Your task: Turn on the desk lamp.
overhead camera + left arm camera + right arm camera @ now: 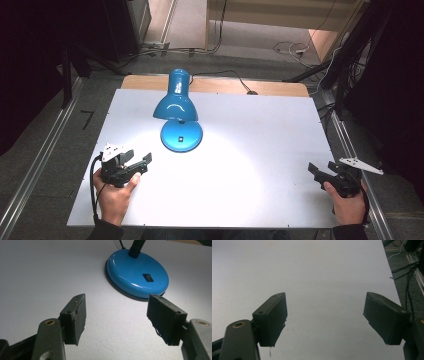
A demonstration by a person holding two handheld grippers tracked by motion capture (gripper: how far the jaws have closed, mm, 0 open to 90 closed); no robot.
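Observation:
A blue desk lamp (176, 100) stands on the white table (250, 125), lit, with its shade bent down over its round base (181, 135). In the left gripper view the base (137, 276) carries a small black rocker switch (148, 277). My left gripper (141, 161) is held low at the table's front left, a short way from the base, open with nothing between its jaws. My right gripper (322, 171) rests at the front right edge, open and empty, far from the lamp.
The lamp's black cord (235, 77) runs off the back of the table. Metal rails (45, 150) flank the table on both sides, and loose cables (290, 49) lie on the floor behind. A bright pool of light (220, 165) covers the middle of the table.

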